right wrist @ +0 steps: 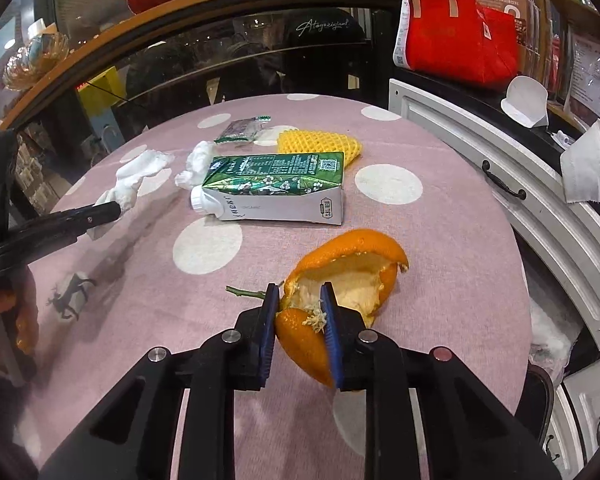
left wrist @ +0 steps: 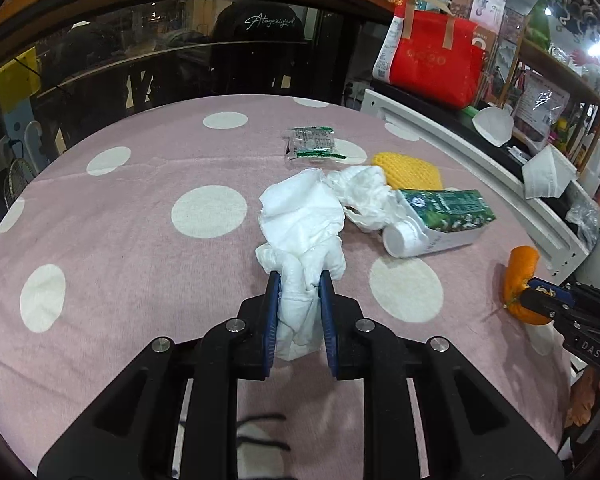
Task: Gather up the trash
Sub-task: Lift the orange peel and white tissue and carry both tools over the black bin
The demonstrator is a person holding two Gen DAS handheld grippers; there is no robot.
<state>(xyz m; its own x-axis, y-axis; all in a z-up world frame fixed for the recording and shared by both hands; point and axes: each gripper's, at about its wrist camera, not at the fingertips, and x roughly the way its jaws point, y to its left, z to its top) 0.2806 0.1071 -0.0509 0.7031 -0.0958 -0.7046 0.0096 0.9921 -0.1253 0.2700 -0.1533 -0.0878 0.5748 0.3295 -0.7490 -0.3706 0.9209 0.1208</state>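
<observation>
The left gripper (left wrist: 300,280) jaws pinch the white tissue (left wrist: 300,232). The right gripper (right wrist: 299,294) jaws pinch the orange peel (right wrist: 352,276). Farther on the bench (left wrist: 120,240) wait the milk carton (right wrist: 276,188), yellow net (right wrist: 320,140) and wrapper (left wrist: 312,142).

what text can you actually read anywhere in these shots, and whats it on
"Atagoziyan!" (roughly; the script is hard to make out): white lettering on the black chair back behind the table.
"DAS": on the right tool, seen from the left wrist view.
"ORGANIC": small print on the milk carton; the larger brand word beside it is unclear.
Carton's green panel, snack wrapper, red bag's receipt: too small or blurred.
</observation>
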